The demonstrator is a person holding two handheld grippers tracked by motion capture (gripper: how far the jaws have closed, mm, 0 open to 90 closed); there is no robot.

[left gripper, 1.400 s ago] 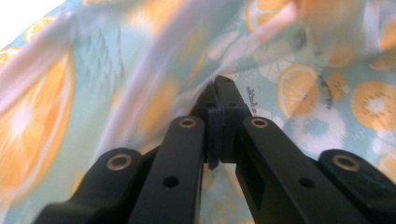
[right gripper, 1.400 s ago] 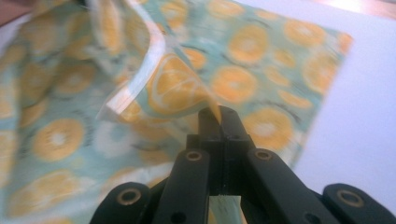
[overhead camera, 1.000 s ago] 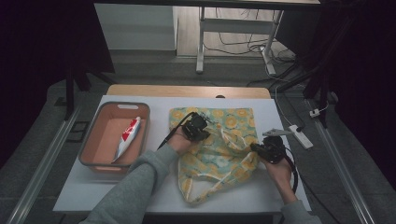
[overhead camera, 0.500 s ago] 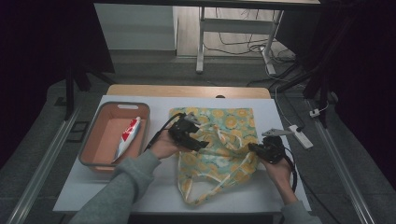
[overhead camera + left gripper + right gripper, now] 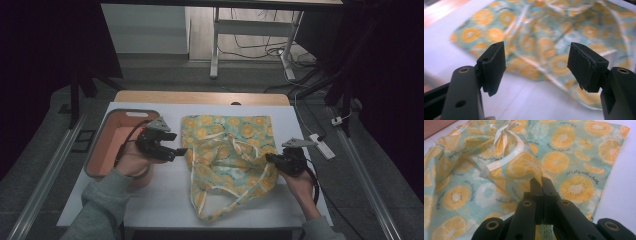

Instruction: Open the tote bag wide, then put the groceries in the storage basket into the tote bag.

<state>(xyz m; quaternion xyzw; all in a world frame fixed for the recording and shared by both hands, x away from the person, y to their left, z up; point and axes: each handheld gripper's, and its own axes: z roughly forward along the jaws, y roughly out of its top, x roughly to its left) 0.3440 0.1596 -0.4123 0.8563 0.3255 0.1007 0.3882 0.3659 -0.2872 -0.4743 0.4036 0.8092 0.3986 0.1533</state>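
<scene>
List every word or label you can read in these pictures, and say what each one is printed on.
"let's play with a hello": roughly how the small script reads on the fruit-print cloth bag, beside an orange slice in the right gripper view; the last word is uncertain.
The same script repeats across the bag, elsewhere too tilted or blurred to read.
In the high view and the left gripper view the print is too small or blurred to read.

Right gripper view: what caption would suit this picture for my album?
Right tool shut on a fold of the orange-slice printed cloth bag lying on the white table.
</scene>
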